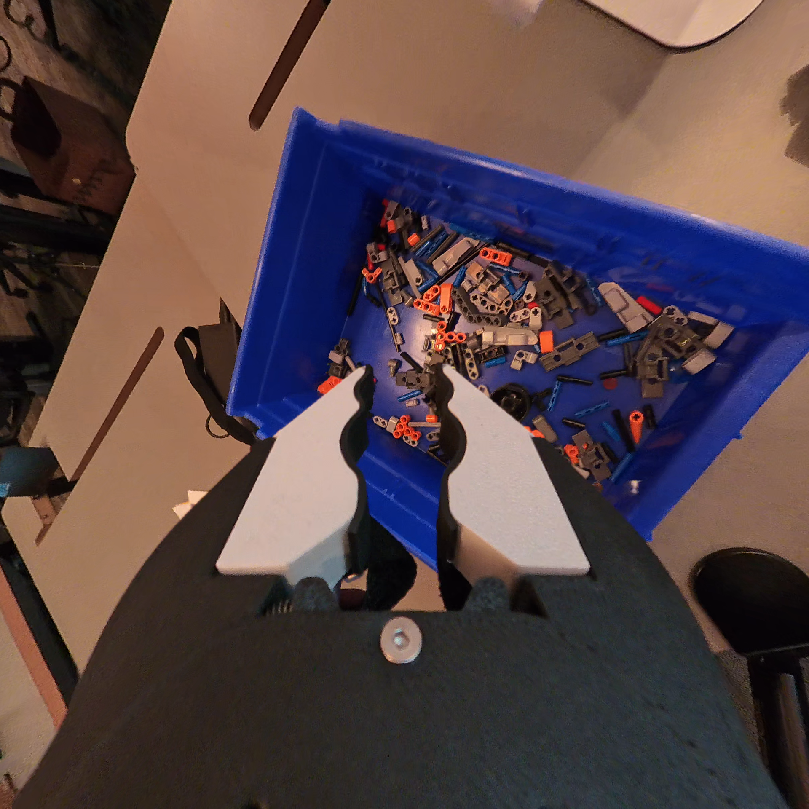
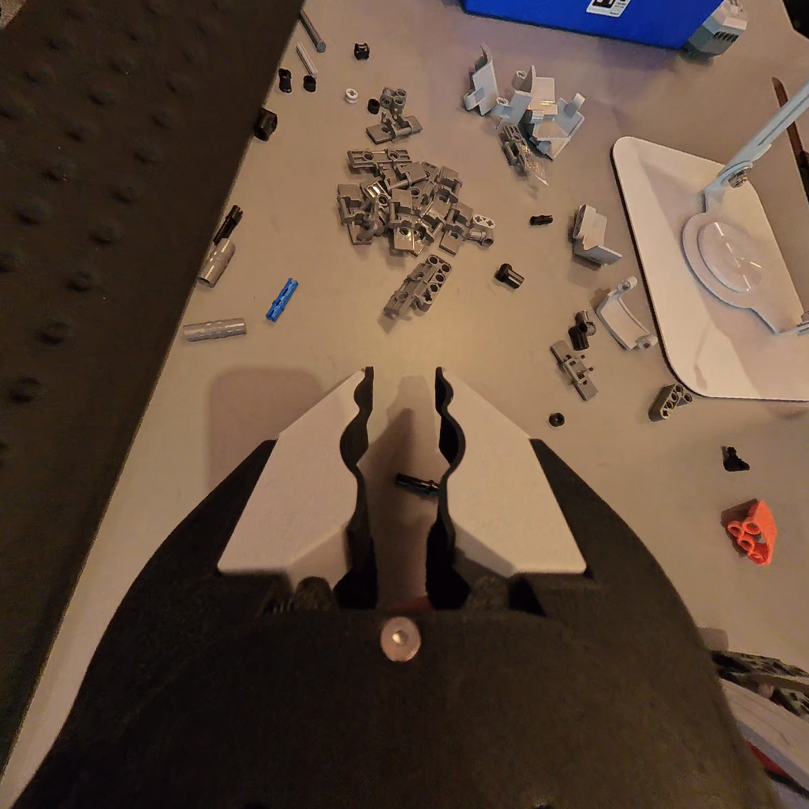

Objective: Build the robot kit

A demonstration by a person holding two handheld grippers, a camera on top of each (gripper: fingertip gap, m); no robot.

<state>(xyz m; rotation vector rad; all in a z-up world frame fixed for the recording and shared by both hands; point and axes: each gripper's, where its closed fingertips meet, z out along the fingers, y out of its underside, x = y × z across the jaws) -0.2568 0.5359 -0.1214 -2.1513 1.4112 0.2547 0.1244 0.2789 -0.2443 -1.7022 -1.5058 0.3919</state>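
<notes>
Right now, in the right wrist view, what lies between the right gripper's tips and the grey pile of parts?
In the right wrist view, only bare table lies between the right gripper and the grey pile.

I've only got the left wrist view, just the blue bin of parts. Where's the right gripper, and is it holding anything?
Observer: The right gripper hangs over the table with its jaws open, holding nothing.
Operator: Anything close to it?
Observer: A small black pin lies on the table, seen in the gap between the jaws.
Operator: And farther ahead?
Observer: A pile of grey pieces lies on the table beyond the jaw tips.
</notes>
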